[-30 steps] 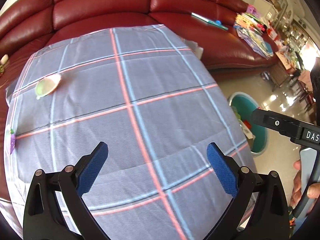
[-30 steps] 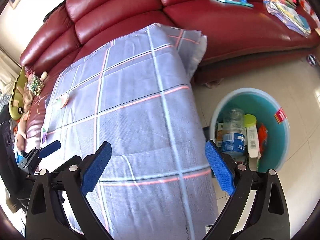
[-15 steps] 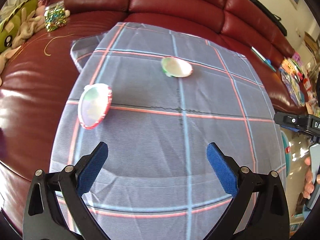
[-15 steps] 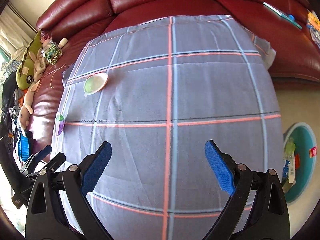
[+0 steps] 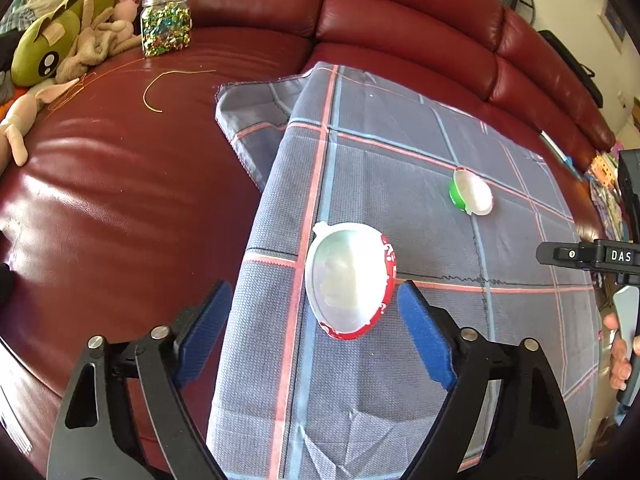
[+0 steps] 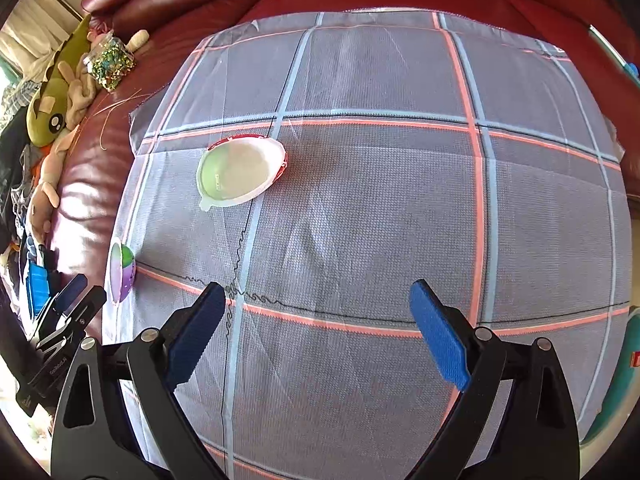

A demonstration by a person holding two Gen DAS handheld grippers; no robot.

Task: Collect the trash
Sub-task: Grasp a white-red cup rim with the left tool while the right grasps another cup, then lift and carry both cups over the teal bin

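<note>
The left tongs (image 5: 314,286) point down at a grey checked cloth (image 5: 400,360); the jaws are still fairly wide but have just been closing a bit. A red shell (image 5: 348,280), white inside, lies open side up on the cloth between them. The right pad (image 5: 424,336) looks just beside its rim, and I cannot tell if it touches; the left pad (image 5: 200,332) is well apart from it. A green shell (image 5: 472,198) lies farther off on the cloth. The cloth sits by a red sofa (image 5: 120,200); a jar (image 5: 166,24) and soft toys (image 5: 60,52) are at the back.

The right tongs (image 6: 317,285) are wide open over bare cloth, with nothing between the pads; a bin (image 6: 616,380) peeks in at the right edge.
</note>
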